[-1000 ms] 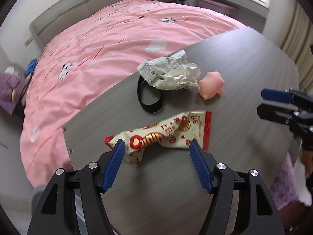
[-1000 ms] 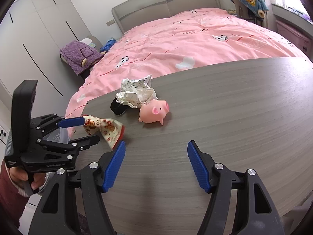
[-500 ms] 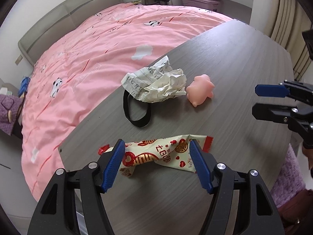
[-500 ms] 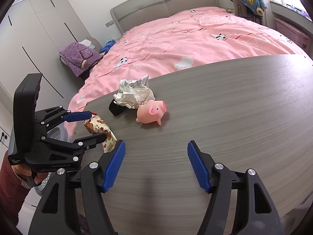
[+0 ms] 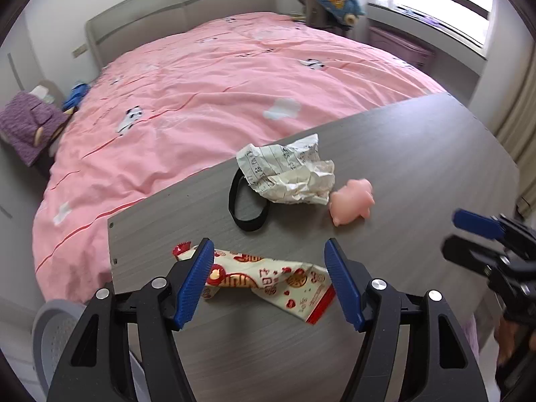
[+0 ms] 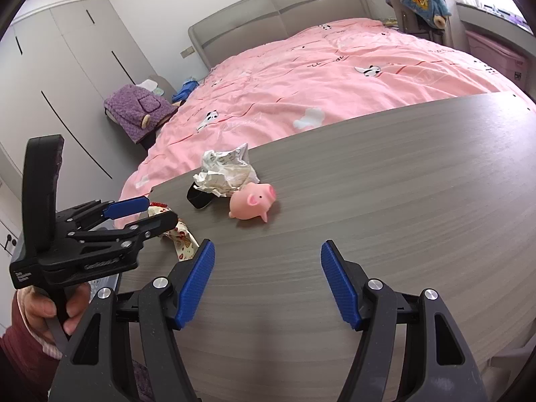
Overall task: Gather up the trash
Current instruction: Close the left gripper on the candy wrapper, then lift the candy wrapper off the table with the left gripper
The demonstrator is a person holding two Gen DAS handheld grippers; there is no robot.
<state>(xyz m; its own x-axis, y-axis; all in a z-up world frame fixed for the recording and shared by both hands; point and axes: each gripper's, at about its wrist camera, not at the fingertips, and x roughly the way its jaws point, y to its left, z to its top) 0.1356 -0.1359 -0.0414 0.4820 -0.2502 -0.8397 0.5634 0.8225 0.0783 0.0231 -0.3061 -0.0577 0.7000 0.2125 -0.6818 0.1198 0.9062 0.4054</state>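
On the grey wooden table (image 5: 418, 154) lie one red-and-white printed snack wrapper (image 5: 268, 278) and one crumpled white paper ball (image 5: 291, 176). There is also one pink rubber pig toy (image 5: 351, 201) and one black elastic band (image 5: 246, 207).

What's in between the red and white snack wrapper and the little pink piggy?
Just bare grey wooden tabletop between the red-and-white snack wrapper and the pink rubber pig toy, seen in the left wrist view. The black band lies off to the side.

A home bedroom is seen here: a wide bed with a grey padded headboard (image 6: 278, 10) is covered by a pink panda-print duvet (image 5: 214, 90), tall grey wardrobe doors (image 6: 63, 57) are lined along the wall, and a grey wood-grain table (image 6: 402, 201) is set at the bed's foot.
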